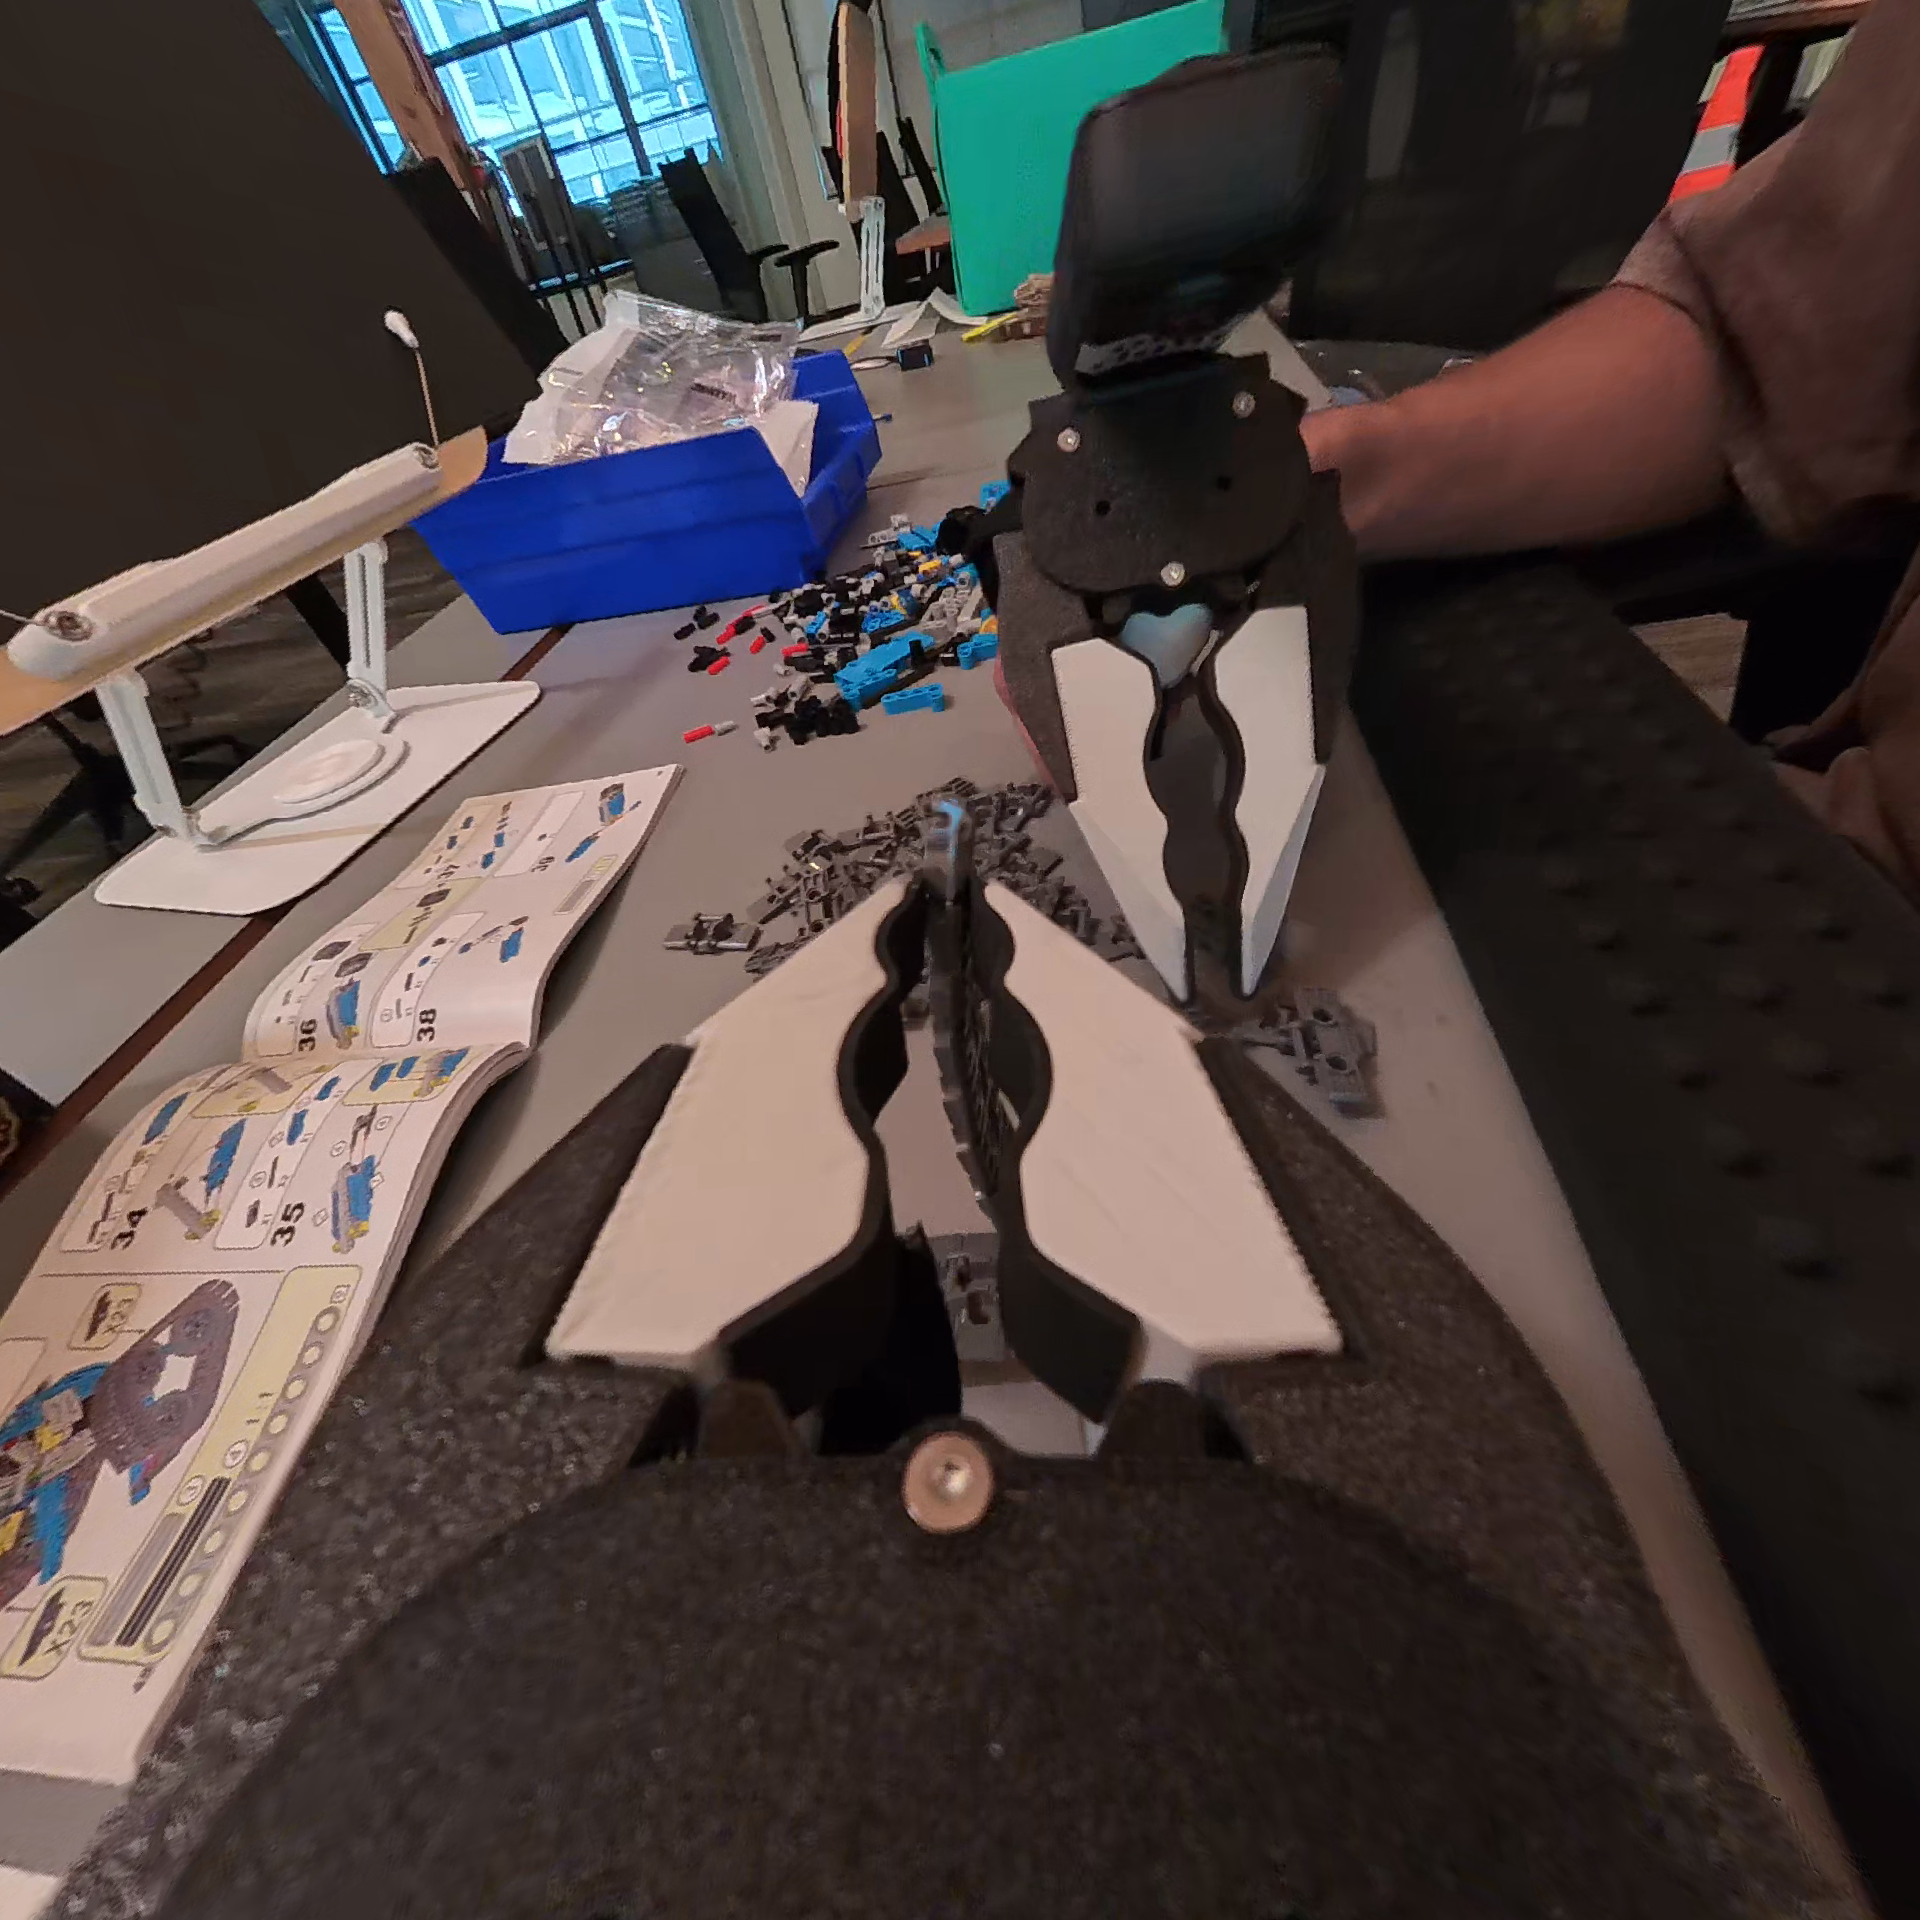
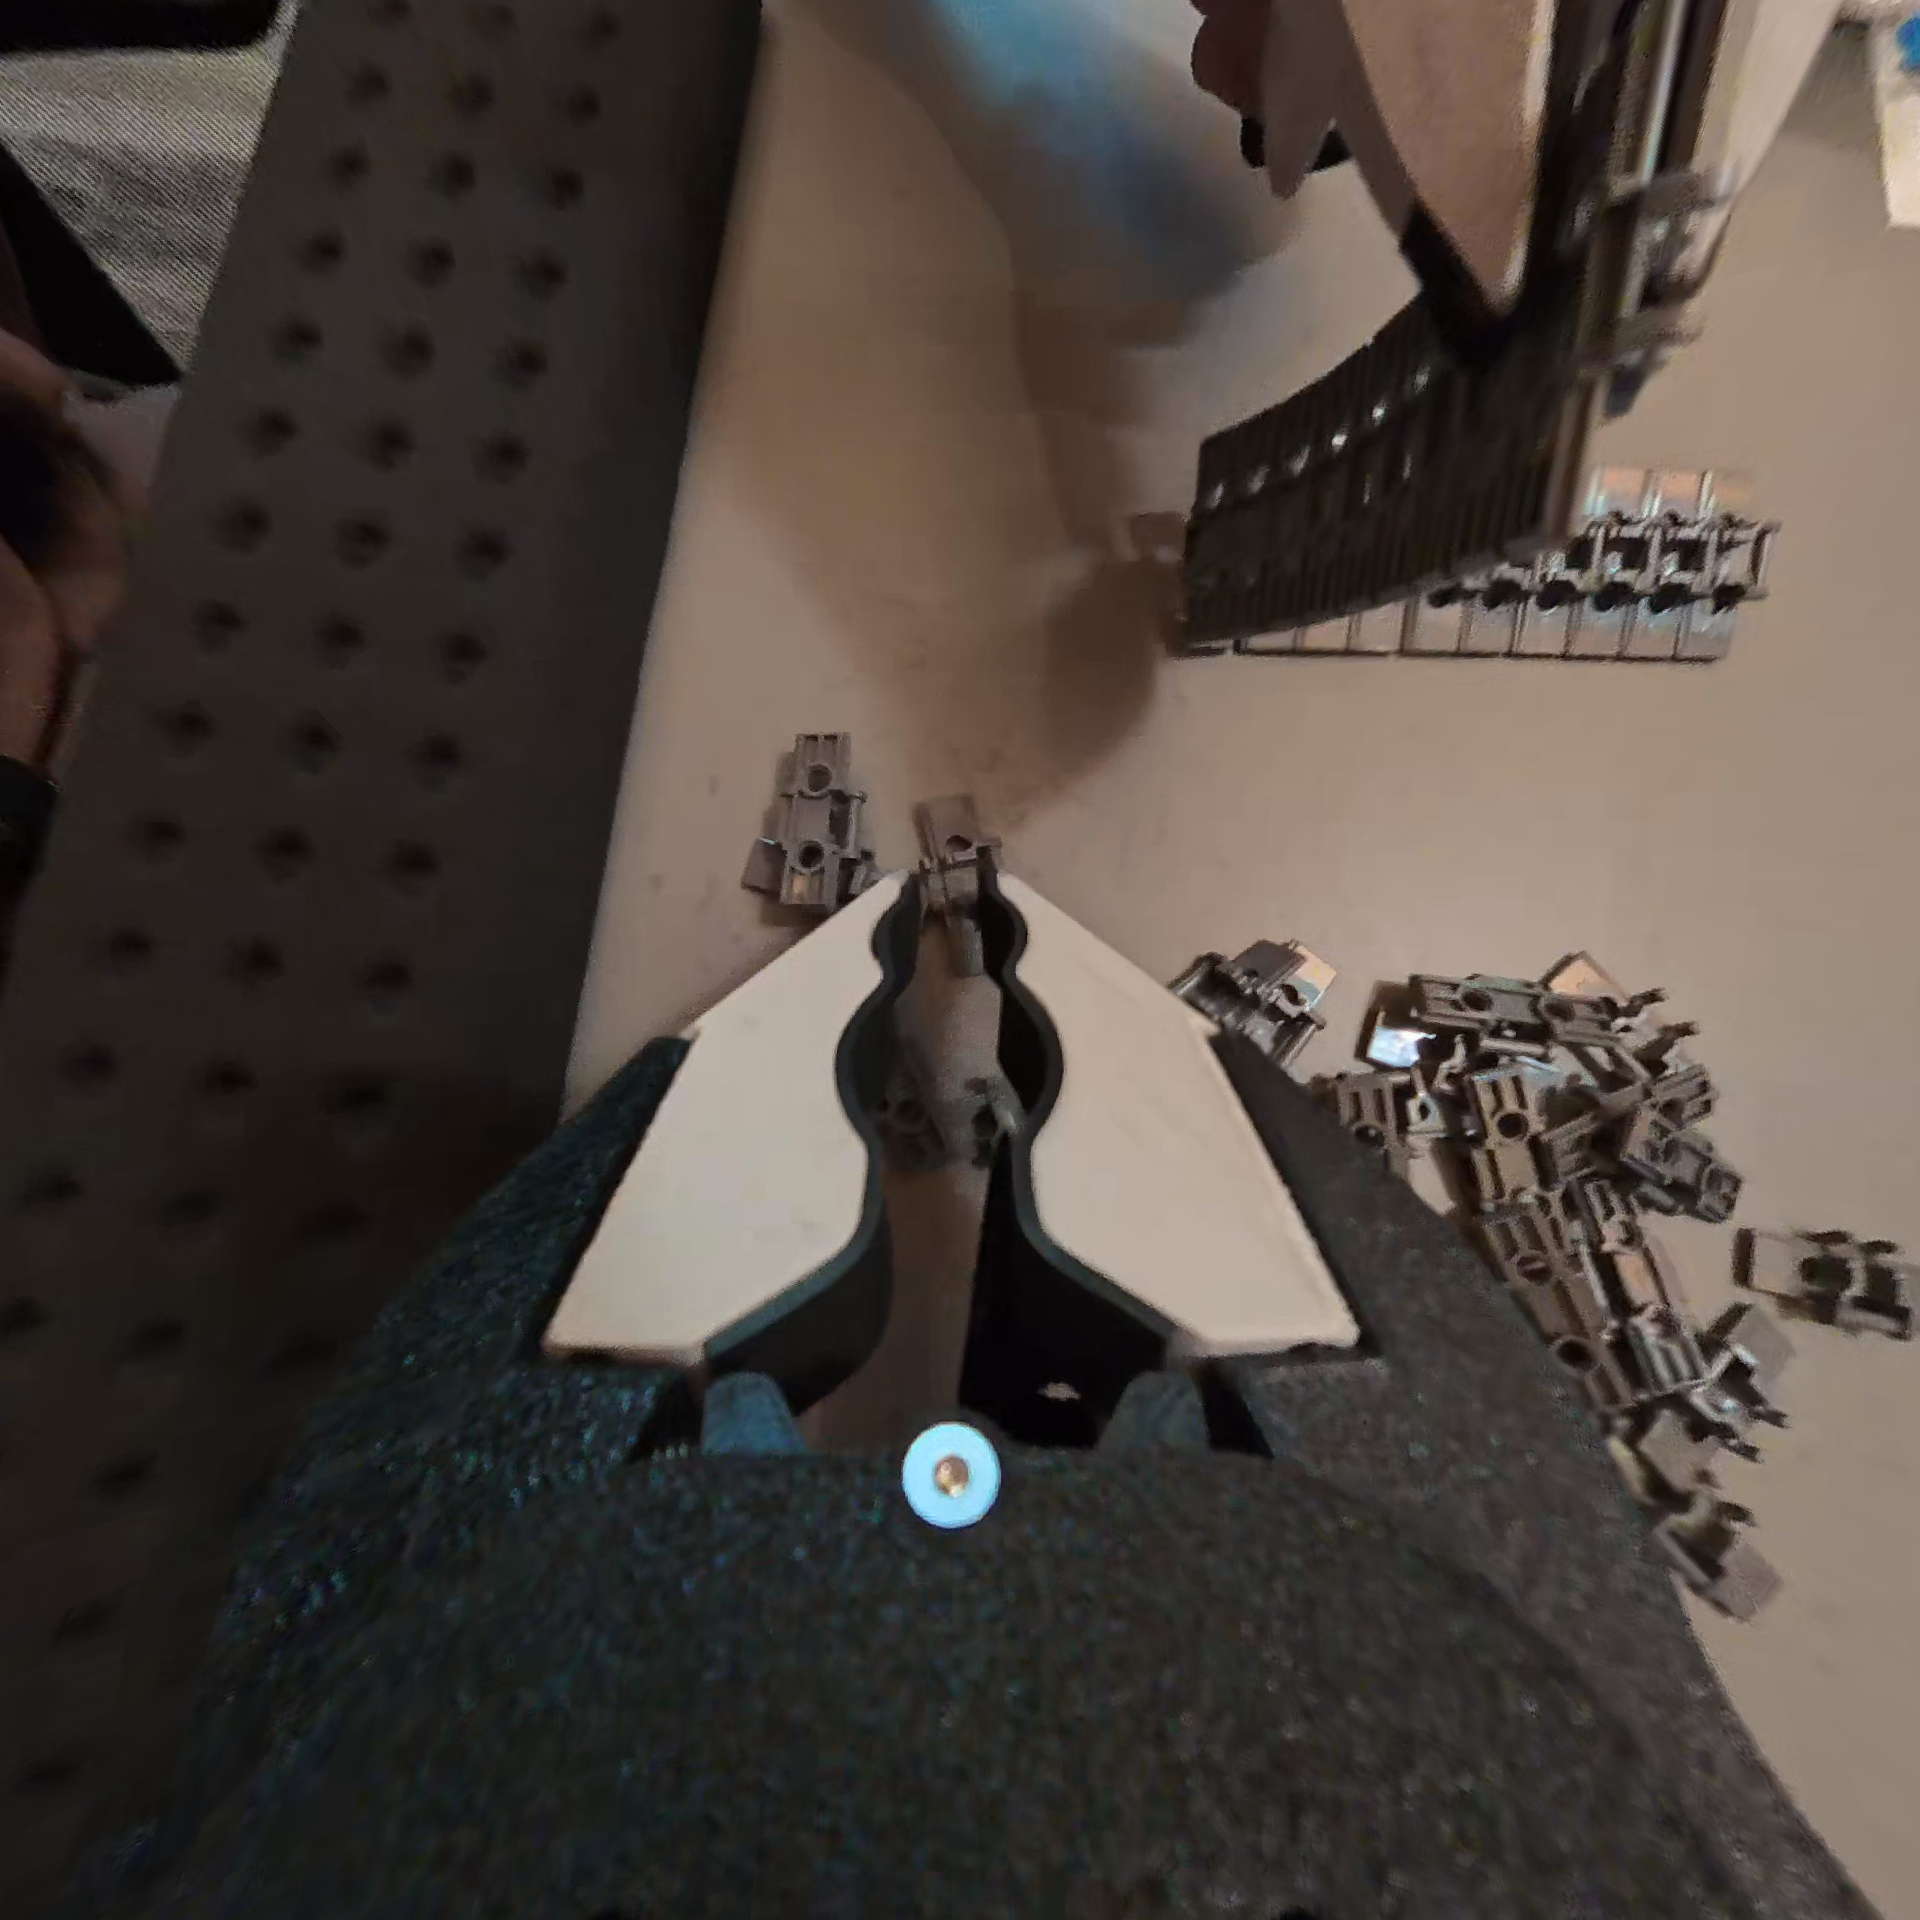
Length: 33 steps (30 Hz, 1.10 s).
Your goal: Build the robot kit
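The grey table point(image 1: 644, 935) carries an open booklet point(image 1: 312, 1122) at lower left. The left claw point(image 1: 951, 894), frame centre, is clenched on a dark linked track point(image 1: 971, 1049). The right claw point(image 2: 951, 894), centre, pinches one grey link point(image 2: 951, 857); a heap of links point(image 2: 1558, 1195) lies at right.

An open instruction booklet point(image 1: 343, 1049), a blue bin point(image 1: 665, 520) filled with plastic bags point(image 1: 675, 374) and a white stand point(image 1: 312, 769) were seen on the grey table point(image 1: 623, 935).
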Available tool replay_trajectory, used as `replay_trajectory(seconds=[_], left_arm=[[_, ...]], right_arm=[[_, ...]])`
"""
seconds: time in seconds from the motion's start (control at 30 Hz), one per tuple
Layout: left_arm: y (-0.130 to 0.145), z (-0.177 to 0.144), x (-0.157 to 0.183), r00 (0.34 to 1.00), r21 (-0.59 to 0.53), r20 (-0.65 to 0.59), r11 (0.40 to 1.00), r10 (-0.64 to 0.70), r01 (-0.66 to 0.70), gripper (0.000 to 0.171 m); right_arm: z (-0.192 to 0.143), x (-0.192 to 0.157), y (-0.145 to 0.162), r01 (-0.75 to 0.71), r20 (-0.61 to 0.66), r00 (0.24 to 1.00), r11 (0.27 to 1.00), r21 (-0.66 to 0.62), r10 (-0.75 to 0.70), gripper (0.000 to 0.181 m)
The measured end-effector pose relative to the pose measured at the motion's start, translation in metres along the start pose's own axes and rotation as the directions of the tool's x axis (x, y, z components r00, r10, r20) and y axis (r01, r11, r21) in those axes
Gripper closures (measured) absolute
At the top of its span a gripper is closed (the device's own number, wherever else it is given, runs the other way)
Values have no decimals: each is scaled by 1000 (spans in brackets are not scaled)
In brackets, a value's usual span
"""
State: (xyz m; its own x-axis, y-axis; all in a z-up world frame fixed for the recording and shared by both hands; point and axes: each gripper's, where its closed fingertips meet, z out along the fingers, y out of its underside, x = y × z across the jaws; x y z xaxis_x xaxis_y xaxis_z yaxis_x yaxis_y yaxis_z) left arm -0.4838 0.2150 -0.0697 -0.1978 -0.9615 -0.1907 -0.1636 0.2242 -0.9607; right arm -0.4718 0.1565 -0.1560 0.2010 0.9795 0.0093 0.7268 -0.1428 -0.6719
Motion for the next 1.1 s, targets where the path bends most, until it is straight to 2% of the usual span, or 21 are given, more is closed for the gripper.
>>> replay_trajectory(seconds=[0.13, 0.2, 0.33, 0.4, 0.47, 0.53, 0.6, 0.7, 0.8, 1.1], left_arm=[[-4, 0, 0, 1000, 21, -8, 999, -30, 30, 165], [-6, -1, 0, 998, 38, -19, 997, -60, 61, 165], [-6, -3, -5, 995, 47, -18, 994, -94, 95, 165], [-6, -3, -5, 996, 49, -15, 995, -91, 92, 165], [-7, -2, -3, 999, 46, -9, 997, -53, 53, 165], [-6, 0, 2, 1000, 30, -3, 1000, 1, -1, 165], [-6, 3, 7, 999, 12, 3, 999, 51, -51, 165], [-4, 6, 11, 993, -9, 19, 993, 117, -117, 165], [-6, 6, 13, 989, -14, 26, 989, 149, -148, 165], [-9, 3, 13, 983, -14, 33, 983, 181, -181, 165]], right_arm=[[11, 2, 4, 59, -42, 997, 997, -56, -61, 169], [12, -2, 4, 57, -19, 998, 997, -58, -58, 173], [7, 9, 4, 20, -63, 998, 997, -70, -24, 173], [-11, 13, -14, -41, -36, 998, 998, 53, 43, 173], [-45, 19, -45, -78, -25, 996, 973, 218, 85, 173], [-78, 36, -70, -66, -102, 989, 939, 337, 106, 173], [-89, 47, -77, -32, -174, 980, 948, 317, 92, 173], [-79, 52, -78, -6, -207, 977, 973, 229, 55, 173], [-67, 50, -78, -3, -176, 984, 981, 195, 38, 173], [-65, 48, -84, 36, -120, 993, 983, 178, -15, 173]])
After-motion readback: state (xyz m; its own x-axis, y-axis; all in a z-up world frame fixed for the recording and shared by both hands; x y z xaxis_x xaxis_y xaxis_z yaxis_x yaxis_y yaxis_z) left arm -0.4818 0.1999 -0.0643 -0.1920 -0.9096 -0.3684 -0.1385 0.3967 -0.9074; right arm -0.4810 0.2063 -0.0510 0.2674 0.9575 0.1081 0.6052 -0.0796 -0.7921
